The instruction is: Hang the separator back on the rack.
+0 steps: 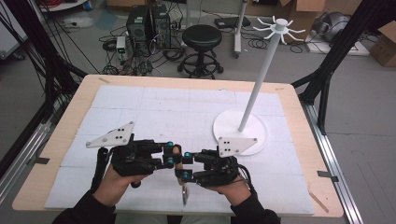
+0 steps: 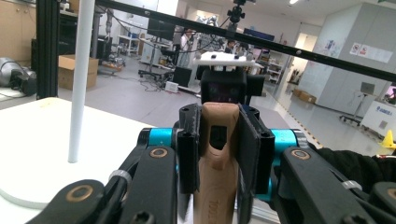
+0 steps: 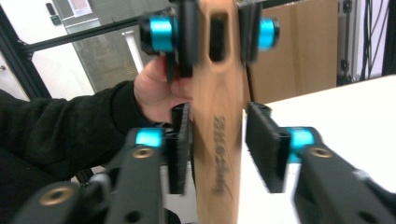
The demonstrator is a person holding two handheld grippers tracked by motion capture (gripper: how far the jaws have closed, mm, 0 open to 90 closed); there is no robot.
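A wooden handle (image 2: 215, 154) with a slot near its end stands upright between both grippers. It is a utensil whose metal end (image 1: 185, 195) hangs down near the table's front edge. My left gripper (image 2: 218, 140) is shut on the handle's slotted end, and it also appears at the top of the right gripper view (image 3: 215, 28). My right gripper (image 3: 223, 147) is open around the handle (image 3: 217, 116) lower down. Its left pad (image 3: 180, 149) lies close against the wood and its right pad (image 3: 266, 147) stands apart from it. In the high view the two grippers (image 1: 173, 157) (image 1: 184, 170) meet at the front middle.
A white stand (image 1: 254, 88) with a round base (image 1: 224, 127) and hooked arms on top (image 1: 279, 25) rises at the right of the table, just behind my right gripper. A white mat (image 1: 154, 107) covers the table. A stool (image 1: 201, 39) and computers stand on the floor beyond.
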